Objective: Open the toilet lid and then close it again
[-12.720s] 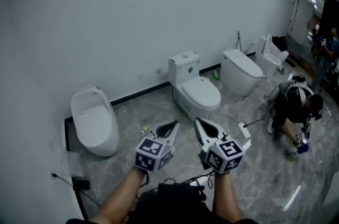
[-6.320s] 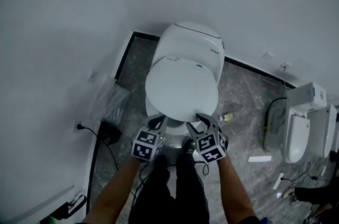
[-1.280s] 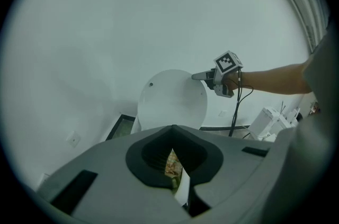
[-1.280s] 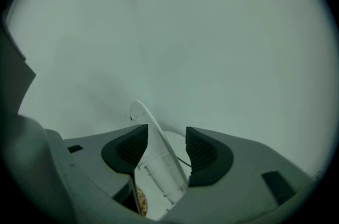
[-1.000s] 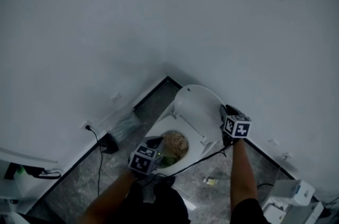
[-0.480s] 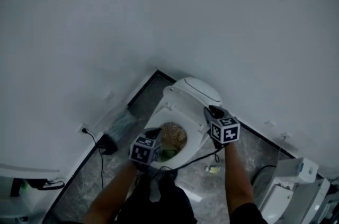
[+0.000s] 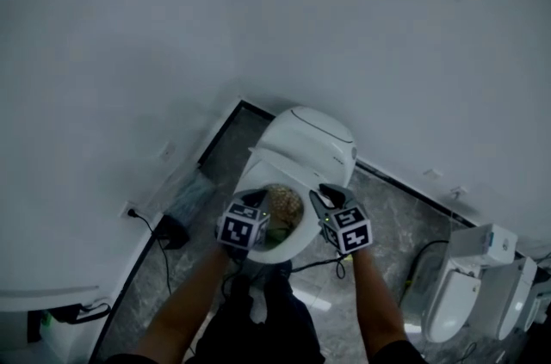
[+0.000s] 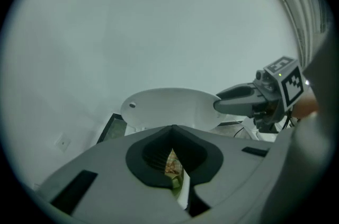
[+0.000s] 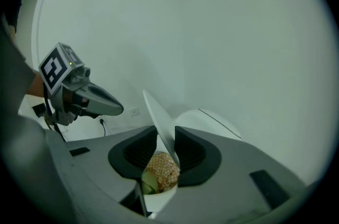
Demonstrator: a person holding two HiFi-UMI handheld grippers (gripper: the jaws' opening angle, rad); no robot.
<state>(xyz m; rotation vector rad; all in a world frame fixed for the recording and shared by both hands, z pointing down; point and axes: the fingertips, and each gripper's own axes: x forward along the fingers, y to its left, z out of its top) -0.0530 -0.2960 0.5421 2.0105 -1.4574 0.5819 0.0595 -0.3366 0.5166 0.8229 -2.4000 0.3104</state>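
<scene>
A white toilet [image 7: 312, 137] stands against the wall, its bowl [image 7: 277, 210] uncovered with brownish and green stuff inside. The lid [image 8: 169, 106] stands partly raised, leaning over the back of the bowl [image 9: 159, 170]. In the right gripper view the lid [image 9: 159, 117] shows edge-on as a thin white blade. My right gripper [image 9: 167, 133] has that edge between its pads; the jaws are opening slightly. It sits at the bowl's right side [image 7: 320, 199] and shows in the left gripper view [image 8: 222, 105]. My left gripper [image 7: 256, 199] hovers over the bowl's front left, jaws together [image 8: 172, 130], holding nothing.
Another white toilet [image 7: 469, 285] stands at the right. A wall socket [image 7: 131, 209], a black adaptor with its cable [image 7: 170, 231] and a plastic bag [image 7: 185, 197] lie left of the toilet. A black cable [image 7: 323, 263] hangs below my right gripper. The floor is grey marble.
The right gripper has come from the top of the upright lid toward me, bringing the lid forward and down. The left gripper has stayed by the bowl's front.
</scene>
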